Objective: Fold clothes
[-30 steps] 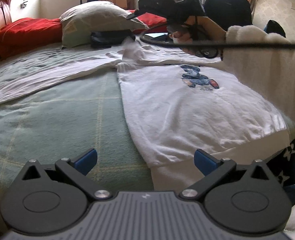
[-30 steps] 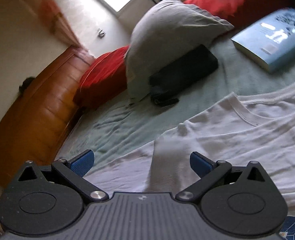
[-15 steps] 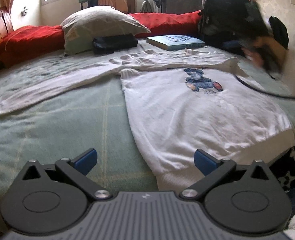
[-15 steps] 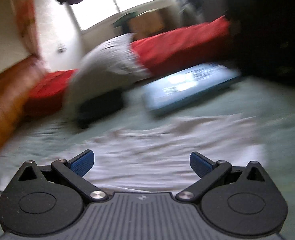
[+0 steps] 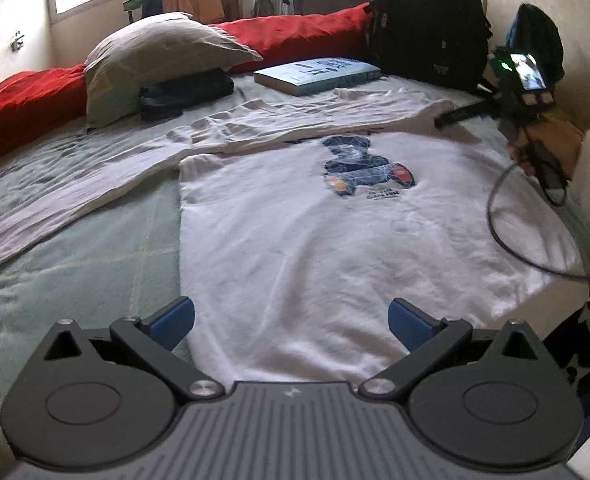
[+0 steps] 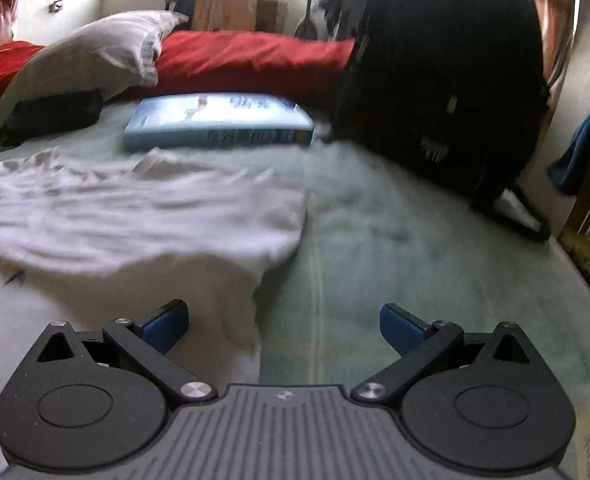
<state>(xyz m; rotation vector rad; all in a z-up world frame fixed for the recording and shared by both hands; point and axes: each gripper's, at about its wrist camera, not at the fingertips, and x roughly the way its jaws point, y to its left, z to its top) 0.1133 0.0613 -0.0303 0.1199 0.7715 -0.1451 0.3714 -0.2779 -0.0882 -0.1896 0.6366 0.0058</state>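
A white sweatshirt (image 5: 303,240) with a blue bear print (image 5: 363,168) lies flat on the green bed cover, one long sleeve (image 5: 75,196) stretched out to the left. My left gripper (image 5: 291,324) hovers open over the shirt's hem with nothing between its blue pads. A hand at the right edge holds my right gripper's body (image 5: 523,88) above the shirt's right shoulder. In the right wrist view my right gripper (image 6: 283,328) is open and empty above the folded-over right sleeve (image 6: 167,224) and the bare cover beside it.
A blue book (image 5: 319,76), a grey pillow (image 5: 159,56) on a dark pouch (image 5: 183,92), red bolsters (image 5: 295,36) and a black backpack (image 5: 427,20) line the far side of the bed. A cable (image 5: 503,232) loops over the shirt's right side.
The right gripper has swung from the collar and pillow side over to the shirt's right shoulder. The left gripper has come slightly forward over the hem. Both stay open.
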